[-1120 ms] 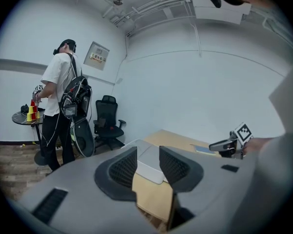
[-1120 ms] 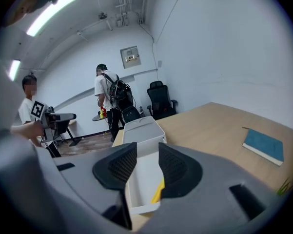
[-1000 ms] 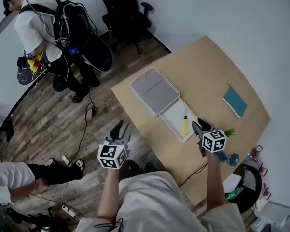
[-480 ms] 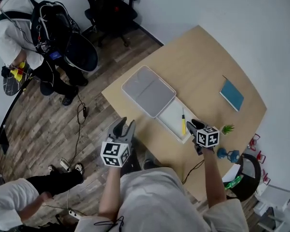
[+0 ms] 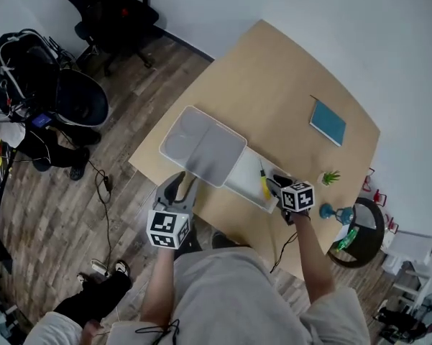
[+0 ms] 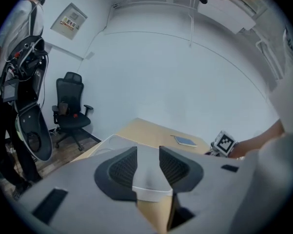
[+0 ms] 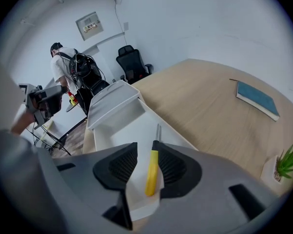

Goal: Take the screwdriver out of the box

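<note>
Right tool (image 5: 277, 185) has neared, ribbed jaws flanking slim yellow screwdriver (image 7: 151, 175).

head view steeply down on table (image 5: 287, 70), both gripper views low along jaws, sharing box (image 7: 122, 126), left seemingly closest

Bright, even indoor light; soft shadows, fisheye-warped edges.
</note>
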Action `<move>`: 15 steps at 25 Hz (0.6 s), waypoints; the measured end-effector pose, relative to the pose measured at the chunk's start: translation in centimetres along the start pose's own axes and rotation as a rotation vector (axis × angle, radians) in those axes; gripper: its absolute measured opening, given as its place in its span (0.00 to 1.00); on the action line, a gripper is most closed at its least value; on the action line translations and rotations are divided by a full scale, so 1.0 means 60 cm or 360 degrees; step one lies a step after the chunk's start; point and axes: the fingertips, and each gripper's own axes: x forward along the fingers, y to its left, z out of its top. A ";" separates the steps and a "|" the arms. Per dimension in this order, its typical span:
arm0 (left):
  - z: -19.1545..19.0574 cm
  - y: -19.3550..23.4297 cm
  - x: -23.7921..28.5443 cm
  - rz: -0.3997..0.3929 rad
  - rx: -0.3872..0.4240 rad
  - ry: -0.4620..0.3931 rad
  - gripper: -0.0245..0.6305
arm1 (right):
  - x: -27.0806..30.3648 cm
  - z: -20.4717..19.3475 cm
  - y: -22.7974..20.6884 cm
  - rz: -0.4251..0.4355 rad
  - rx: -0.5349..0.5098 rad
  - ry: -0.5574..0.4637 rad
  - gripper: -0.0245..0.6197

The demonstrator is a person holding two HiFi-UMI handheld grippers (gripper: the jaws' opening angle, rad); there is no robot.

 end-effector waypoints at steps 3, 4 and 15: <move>0.005 0.002 0.022 -0.0092 0.0028 0.0019 0.25 | 0.015 -0.005 -0.002 -0.0039 0.0023 0.0056 0.25; 0.006 0.002 0.027 -0.0118 0.0033 0.0024 0.25 | 0.021 -0.008 -0.004 -0.0051 0.0031 0.0077 0.25; -0.013 0.044 0.046 -0.0194 -0.0043 0.0093 0.25 | 0.091 -0.021 -0.034 -0.0232 0.0090 0.0300 0.24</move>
